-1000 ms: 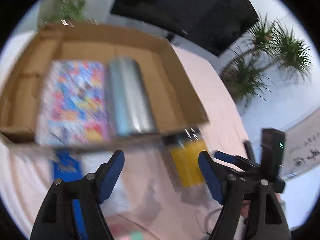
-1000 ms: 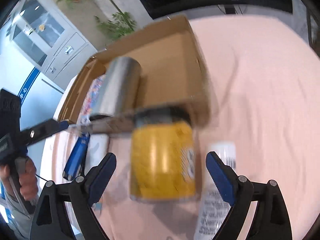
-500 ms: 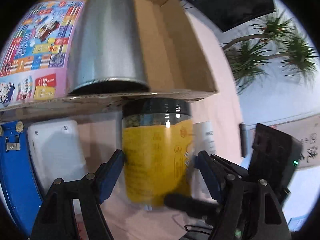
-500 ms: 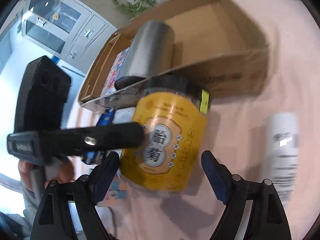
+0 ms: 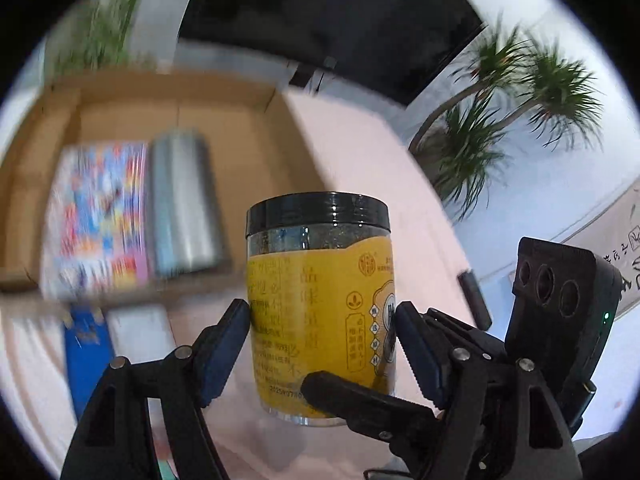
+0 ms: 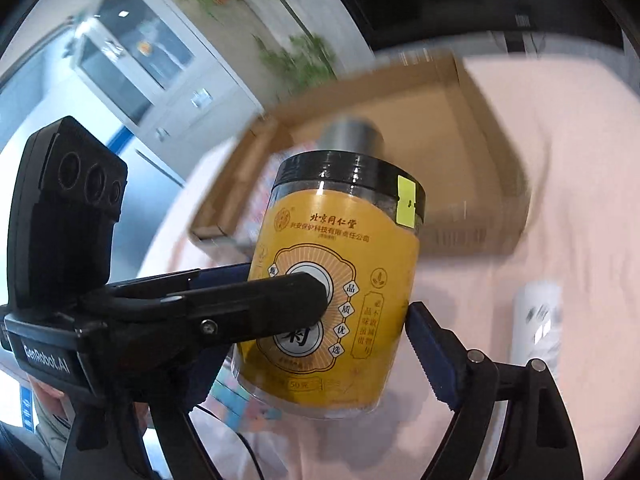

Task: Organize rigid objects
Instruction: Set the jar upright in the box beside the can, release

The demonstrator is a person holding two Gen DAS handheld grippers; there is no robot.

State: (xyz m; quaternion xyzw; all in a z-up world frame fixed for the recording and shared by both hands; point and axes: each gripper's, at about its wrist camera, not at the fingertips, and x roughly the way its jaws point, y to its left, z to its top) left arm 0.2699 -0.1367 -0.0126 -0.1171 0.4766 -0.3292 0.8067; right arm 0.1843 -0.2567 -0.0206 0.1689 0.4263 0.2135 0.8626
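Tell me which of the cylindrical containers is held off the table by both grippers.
The yellow-labelled jar with the black lid: both grippers clamp it. The silver can lies in the cardboard box; the white tube lies on the cloth.

- The yellow-labelled jar fills the span between the left gripper pads; the right gripper crosses in front.
- In the cardboard box, bare floor lies right of the steel tumbler and the colourful box.
- A white tube lies on the pink cloth.
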